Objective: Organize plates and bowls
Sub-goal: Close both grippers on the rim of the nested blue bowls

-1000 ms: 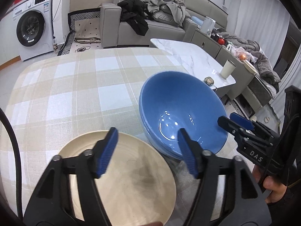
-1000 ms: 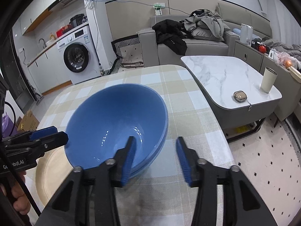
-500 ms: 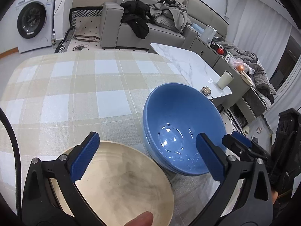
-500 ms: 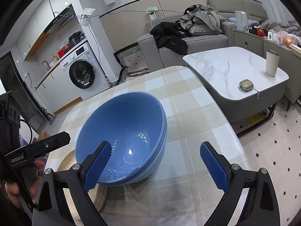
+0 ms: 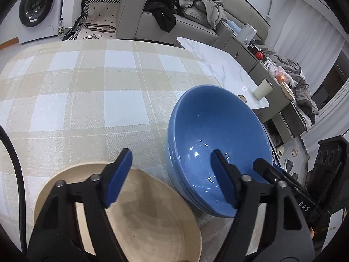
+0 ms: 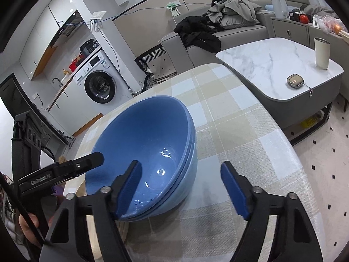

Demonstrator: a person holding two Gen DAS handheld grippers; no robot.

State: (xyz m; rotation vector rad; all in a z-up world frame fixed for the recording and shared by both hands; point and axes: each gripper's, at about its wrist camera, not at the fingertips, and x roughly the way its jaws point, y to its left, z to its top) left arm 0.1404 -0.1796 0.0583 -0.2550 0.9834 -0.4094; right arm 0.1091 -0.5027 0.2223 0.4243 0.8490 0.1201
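A stack of blue bowls (image 5: 218,139) stands on the checked tablecloth (image 5: 87,100), with a beige plate (image 5: 148,224) just to its near left. My left gripper (image 5: 172,181) is open and closing: one finger hangs over the plate and the other inside the top bowl. The stack's near wall lies between the pads, untouched. In the right wrist view the bowls (image 6: 148,139) fill the middle. My right gripper (image 6: 181,187) is also open and closing, one finger inside the bowl and one outside over the cloth. One of the left gripper's fingers (image 6: 87,161) reaches in from the left.
The table's right edge (image 6: 290,152) drops to a tiled floor. Beyond it stands a marble coffee table (image 6: 272,63) with a cup (image 6: 321,52). A sofa with heaped clothes (image 5: 174,11) and a washing machine (image 5: 37,6) lie farther back. A hand (image 6: 24,227) holds the left gripper.
Both grippers' jaws swung wide apart and have since come partly back in. Both have sunk closer to the bowls, and the left one has shifted toward the stack.
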